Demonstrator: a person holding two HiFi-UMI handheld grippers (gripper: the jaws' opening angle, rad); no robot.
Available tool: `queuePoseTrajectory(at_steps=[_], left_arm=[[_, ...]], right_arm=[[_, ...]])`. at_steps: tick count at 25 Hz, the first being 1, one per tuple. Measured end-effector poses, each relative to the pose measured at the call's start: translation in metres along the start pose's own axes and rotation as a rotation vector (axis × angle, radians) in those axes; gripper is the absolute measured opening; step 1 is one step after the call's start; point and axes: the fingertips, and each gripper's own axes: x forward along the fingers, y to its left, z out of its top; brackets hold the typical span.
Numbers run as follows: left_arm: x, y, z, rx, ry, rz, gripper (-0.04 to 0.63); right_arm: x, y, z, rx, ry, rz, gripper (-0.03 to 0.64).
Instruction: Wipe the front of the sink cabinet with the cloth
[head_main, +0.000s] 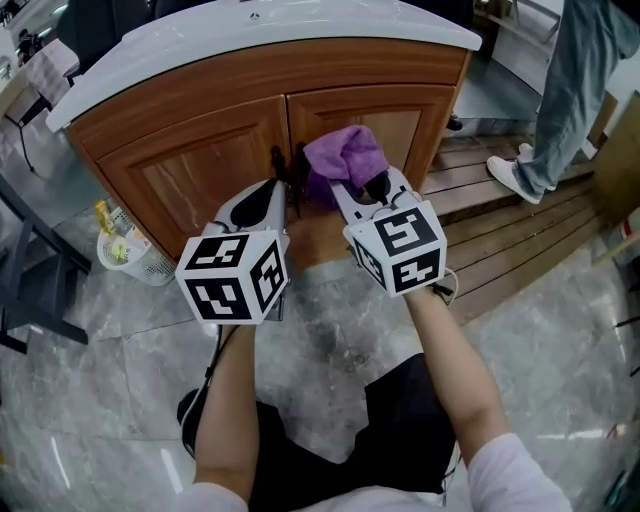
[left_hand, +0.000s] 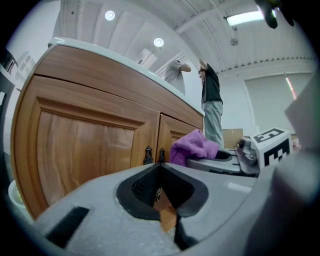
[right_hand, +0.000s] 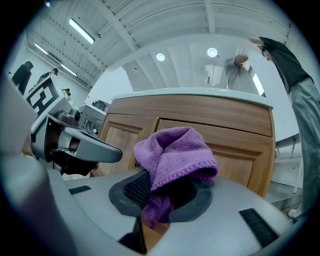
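Right gripper (head_main: 356, 186) clamps the purple cloth (head_main: 345, 155) at upper centre, right by the sink cabinet (head_main: 190, 170) door seam (contact unclear). Left gripper (head_main: 277, 190) sits just beside it, jaws together, empty.

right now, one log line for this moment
right gripper: shut on purple cloth | left gripper: shut, empty | cloth at right cabinet door, contact unclear

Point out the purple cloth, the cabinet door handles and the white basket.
purple cloth (right_hand: 176, 152), right gripper view, on its folded top.
door handles (left_hand: 148, 155), left gripper view, on the left handle.
white basket (head_main: 150, 266), head view, on its mesh side wall.
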Motion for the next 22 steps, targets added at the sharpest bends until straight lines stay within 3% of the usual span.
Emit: queuePoseTrajectory(at_steps=[7, 22], left_arm=[[0.015, -0.019, -0.004, 0.015, 0.003, -0.039, 0.005], [0.051, -0.079, -0.026, 0.006, 0.049, -0.221, 0.005]], right_arm=[[-0.008, -0.051, -0.032, 0.017, 0.061, -0.104, 0.067], [-0.046, -0.147, -0.08, 0.031, 0.184, -0.306, 0.067]])
